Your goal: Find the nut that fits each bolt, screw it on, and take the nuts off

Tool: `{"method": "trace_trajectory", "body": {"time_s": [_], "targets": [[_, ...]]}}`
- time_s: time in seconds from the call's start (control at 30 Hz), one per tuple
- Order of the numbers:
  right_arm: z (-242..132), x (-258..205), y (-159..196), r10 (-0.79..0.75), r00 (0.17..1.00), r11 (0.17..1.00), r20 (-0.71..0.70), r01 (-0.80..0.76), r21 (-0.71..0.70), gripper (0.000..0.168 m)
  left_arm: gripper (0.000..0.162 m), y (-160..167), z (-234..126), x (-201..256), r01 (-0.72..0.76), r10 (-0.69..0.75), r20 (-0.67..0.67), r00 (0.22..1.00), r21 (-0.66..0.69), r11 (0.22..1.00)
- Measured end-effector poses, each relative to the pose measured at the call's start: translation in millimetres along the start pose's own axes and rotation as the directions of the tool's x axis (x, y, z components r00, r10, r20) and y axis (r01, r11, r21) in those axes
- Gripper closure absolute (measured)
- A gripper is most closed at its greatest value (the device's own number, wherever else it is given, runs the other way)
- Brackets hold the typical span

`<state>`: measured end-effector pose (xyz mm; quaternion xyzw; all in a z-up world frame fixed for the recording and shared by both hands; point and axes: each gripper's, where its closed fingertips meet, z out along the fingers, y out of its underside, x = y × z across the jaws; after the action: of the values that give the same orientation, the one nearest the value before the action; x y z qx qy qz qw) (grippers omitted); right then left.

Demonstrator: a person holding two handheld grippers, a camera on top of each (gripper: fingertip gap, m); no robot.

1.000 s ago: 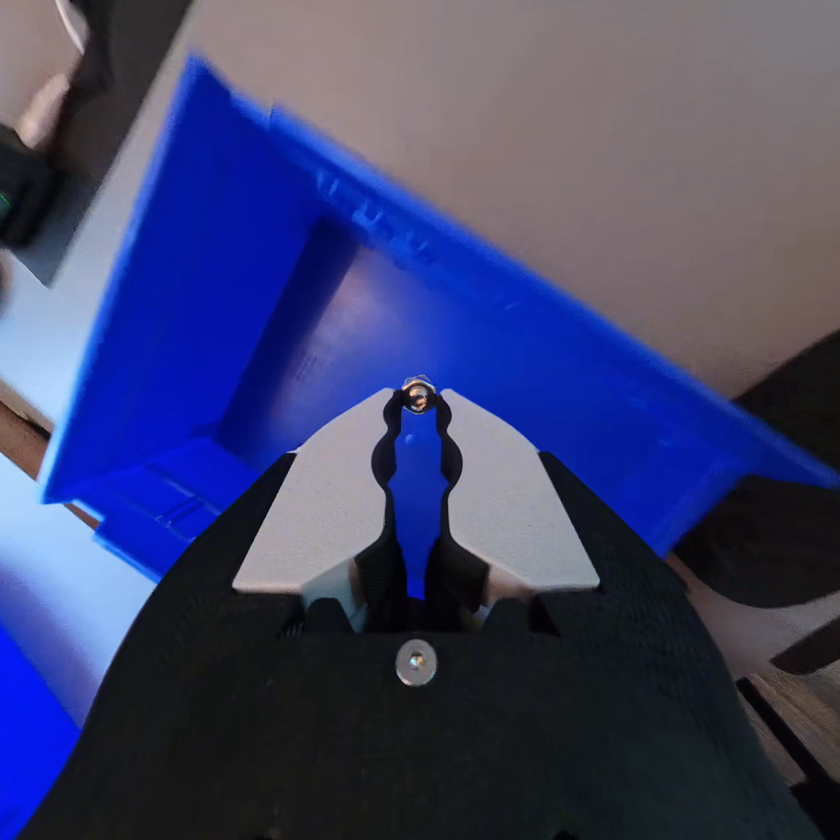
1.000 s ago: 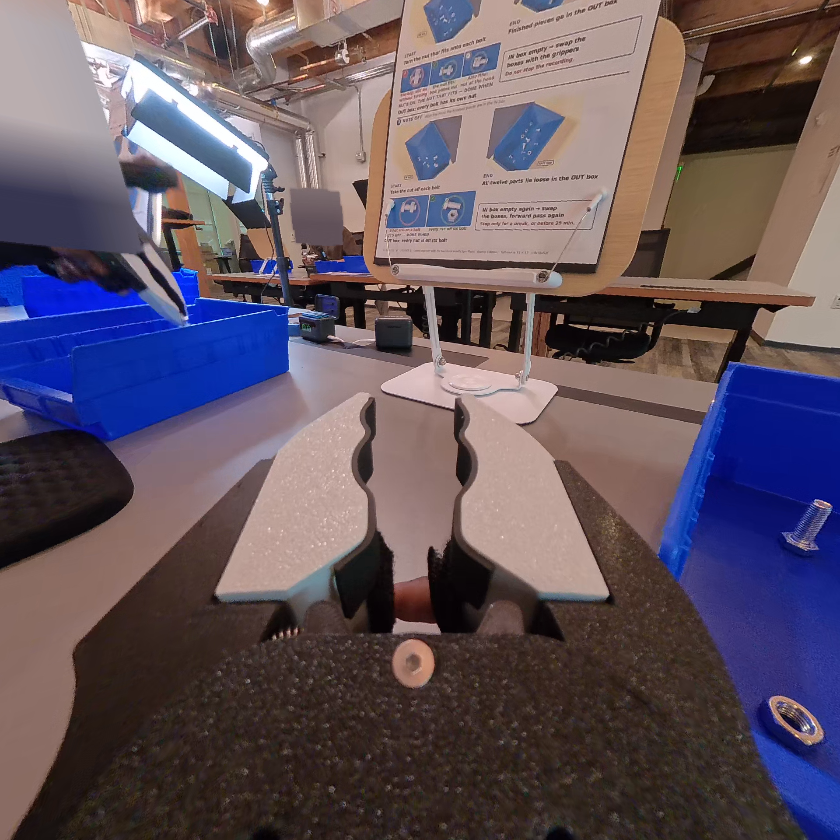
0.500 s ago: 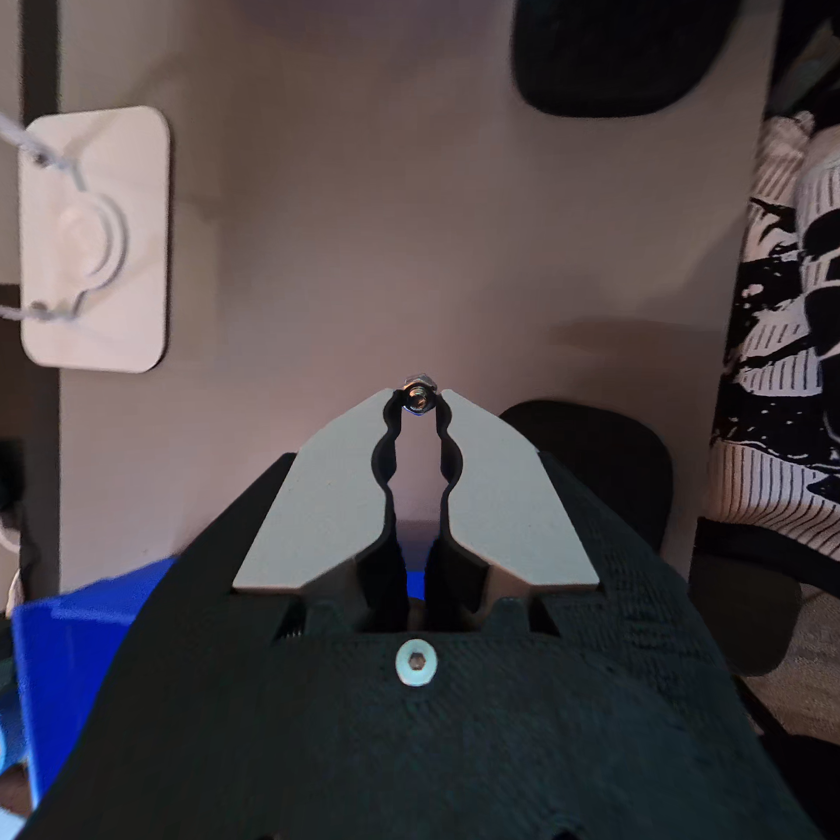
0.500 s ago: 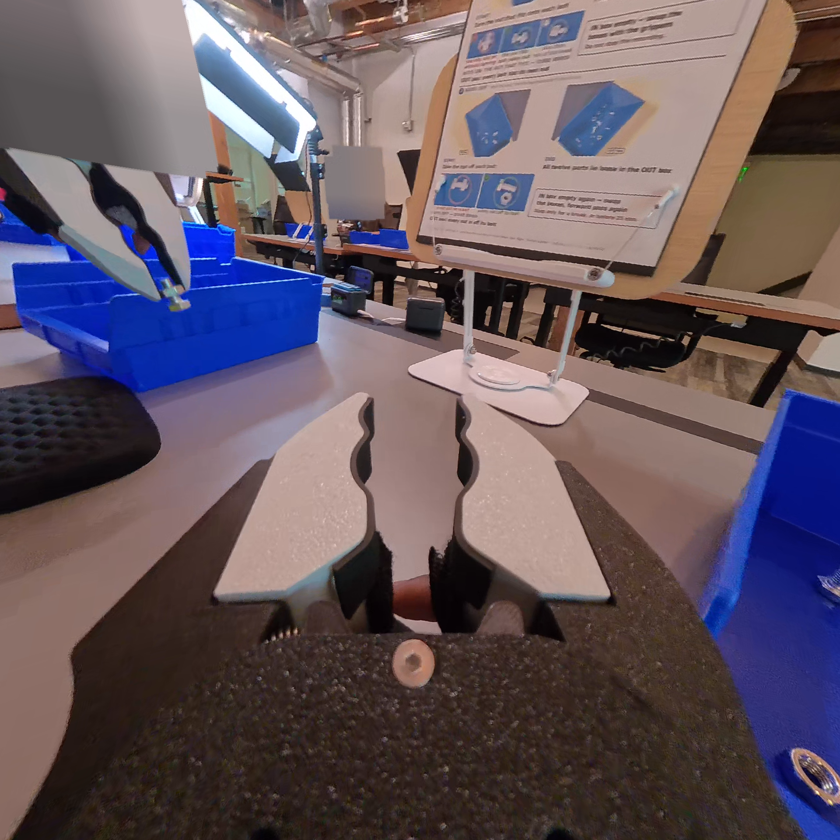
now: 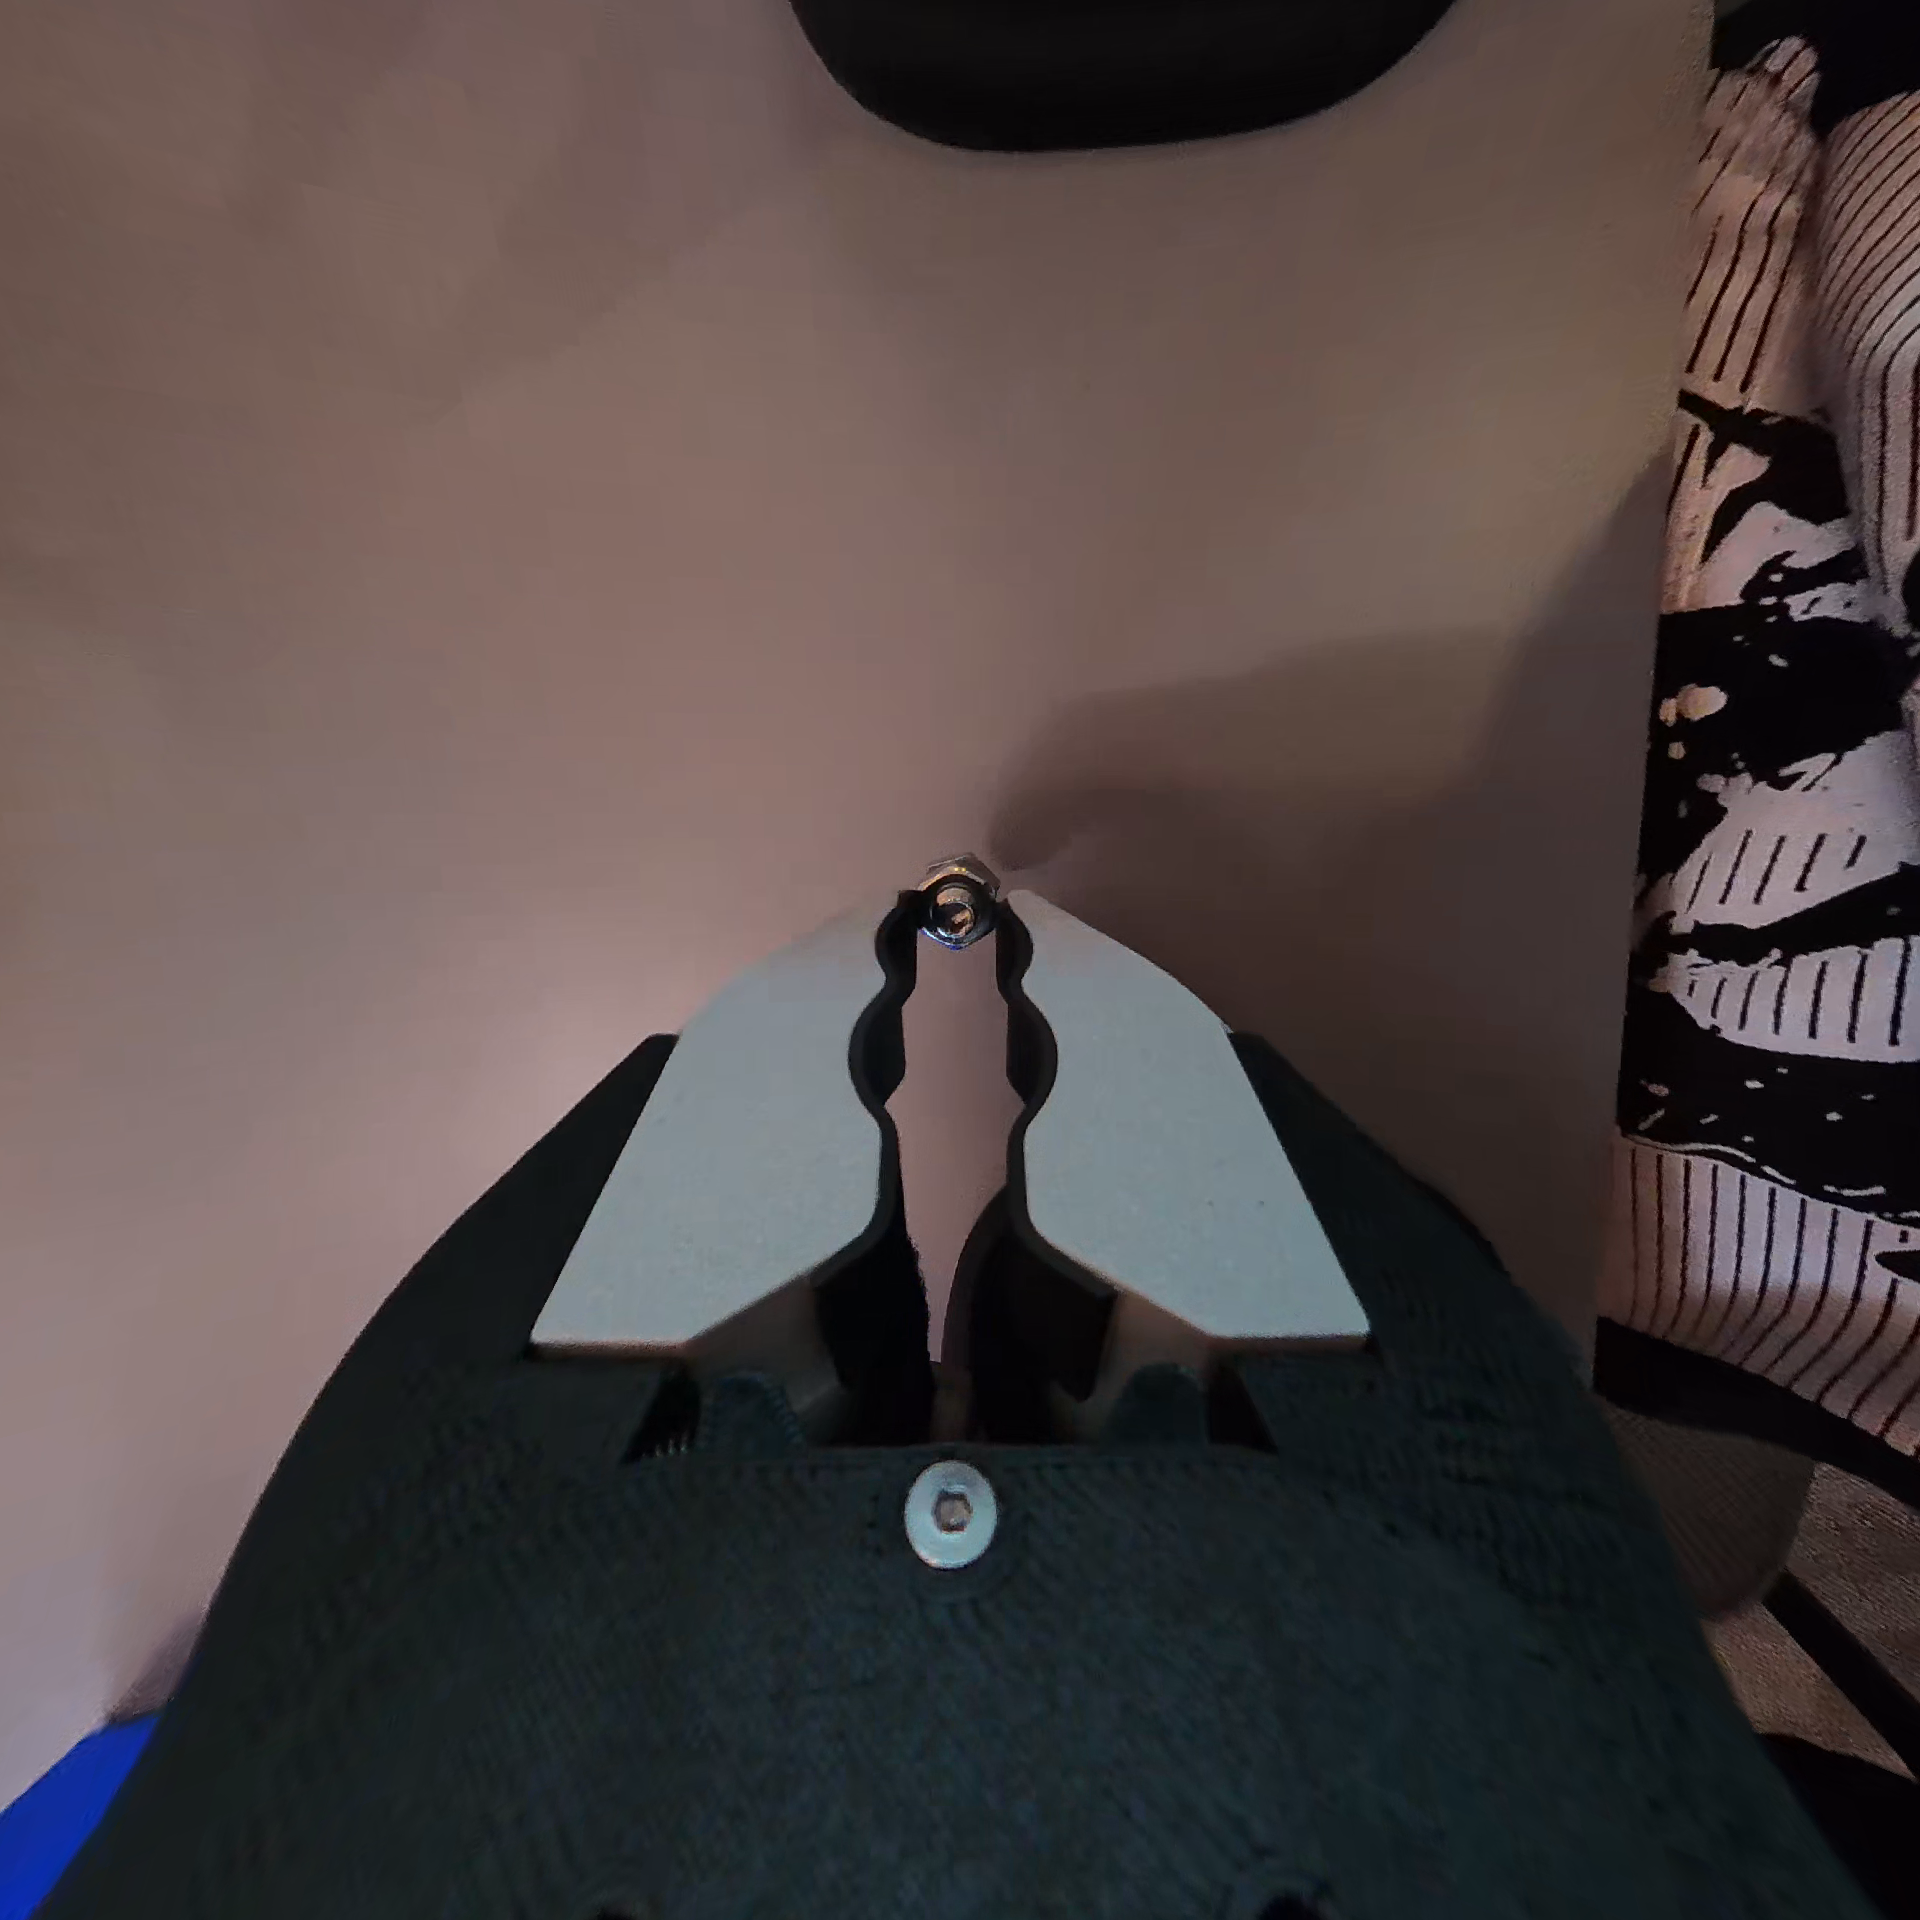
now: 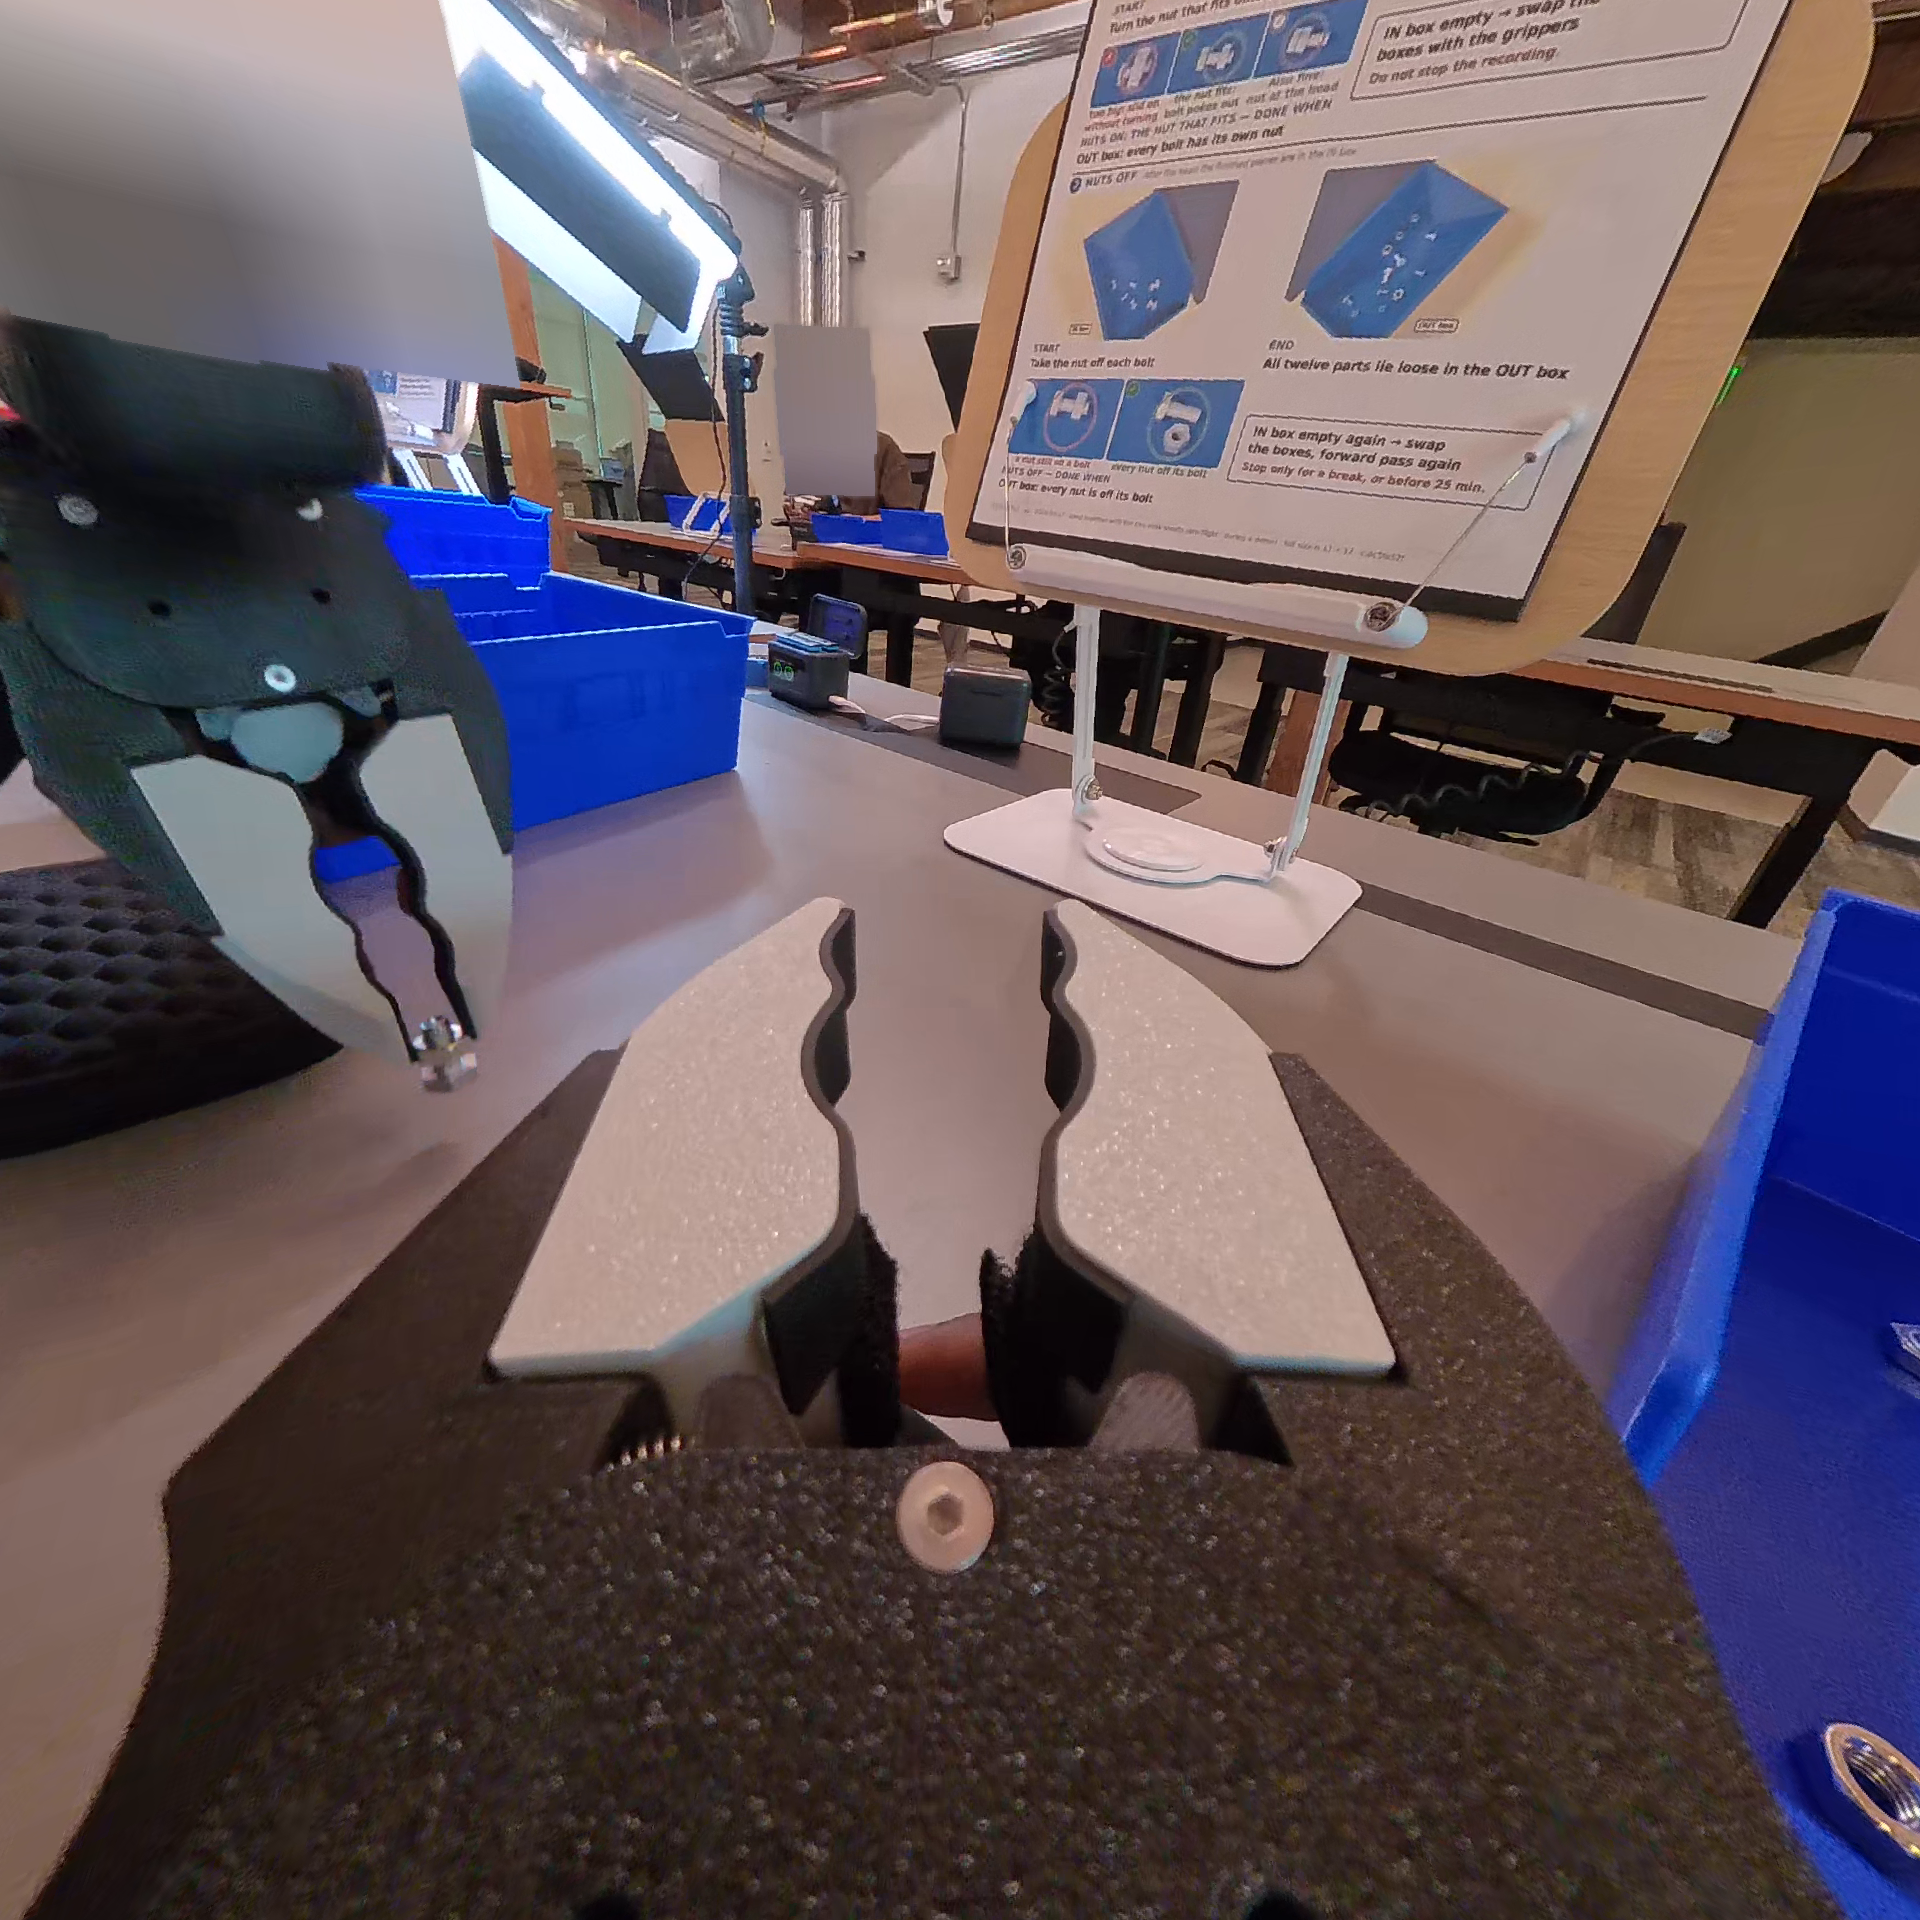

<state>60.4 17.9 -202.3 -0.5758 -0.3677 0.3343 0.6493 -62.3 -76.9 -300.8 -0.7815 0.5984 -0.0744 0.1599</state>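
The left tongs [image 5: 956,912] are clamped on a small bolt [image 6: 442,1049] with a nut on it, held above the grey counter [image 6: 1455,1039]; the right tongs [image 6: 945,925] stand apart, holding nothing; a loose nut [image 6: 1875,1775] lies in the blue bin [image 6: 1756,1195] at right.

We see printed writing and small pictures on a white instruction sheet [image 6: 1382,281], clipped to a wooden board on a white stand [image 6: 1153,873] on the grey surface [image 6: 644,935]. Tiny print marks a dark device [image 6: 805,665] behind. Nothing readable in our left wrist view.
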Motion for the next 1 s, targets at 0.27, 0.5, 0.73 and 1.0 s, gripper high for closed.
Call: {"method": "trace_trajectory", "body": {"time_s": [0.27, 0.5, 0.73, 1.0], "targets": [[0.5, -0.2, 1.0, 0.0, 1.0, 1.0, 0.001, 0.0, -0.003, 0.134, 0.147, 0.3, 11.8, 5.3, 0.003, -0.003, -0.026, 1.0, -0.016, 1.0], [2.7, -2.9, 3.6, -0.003, 1.0, 1.0, 0.021, 0.003, -0.023, 0.134, 0.14, -1.8, 10.0, 3.5, 0.057, -0.056, -0.02, 0.998, 0.053, 0.997], [13.1, -47.1, 26.9, -0.028, 0.952, 0.972, 0.304, 0.097, -0.213, 0.136, 0.126, -21.6, -30.3, -5.8, 0.198, -0.246, 0.026, 0.969, 0.518, 0.832], [30.4, -112.9, 47.2, 0.038, 0.813, 0.891, 0.582, 0.237, -0.389, 0.142, 0.115, -23.7, -104.9, 2.8, 0.155, -0.354, -0.061, 0.933, 0.957, 0.245]]}}
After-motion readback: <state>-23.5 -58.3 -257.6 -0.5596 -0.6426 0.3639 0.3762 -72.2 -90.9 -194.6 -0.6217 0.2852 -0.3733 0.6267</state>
